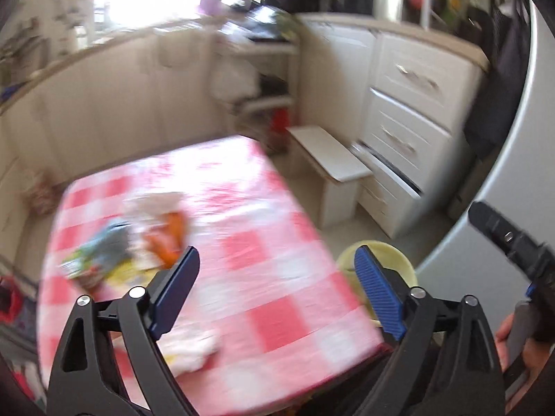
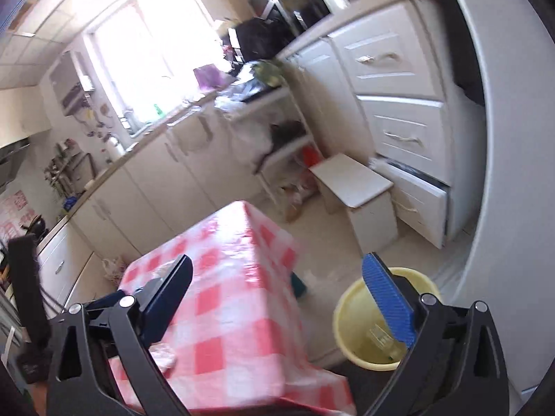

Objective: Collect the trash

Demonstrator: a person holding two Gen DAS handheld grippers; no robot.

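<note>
Left claw at the bottom of the left wrist frame, jaws spread wide, nothing between the blue pads. Right claw at the bottom of the right wrist frame, likewise gaping and empty. At the lower right edge of the left wrist frame, a hand gripping a handle.

Just beyond the left claw, a worktop under a pink-and-white checked cloth. Lower centre on it, a crumpled white wad, possibly tissue; too blurred to be sure. Further up, centre left, a heap of trash: blue, yellow, orange and pale wrappers lying together.

Beside the worktop's right edge, on the floor, a yellow bucket with something clear inside. Behind it, mid right, a small white stool near white drawers, the lowest pulled out. Far back, upper left, a bright window above a kitchen counter.
</note>
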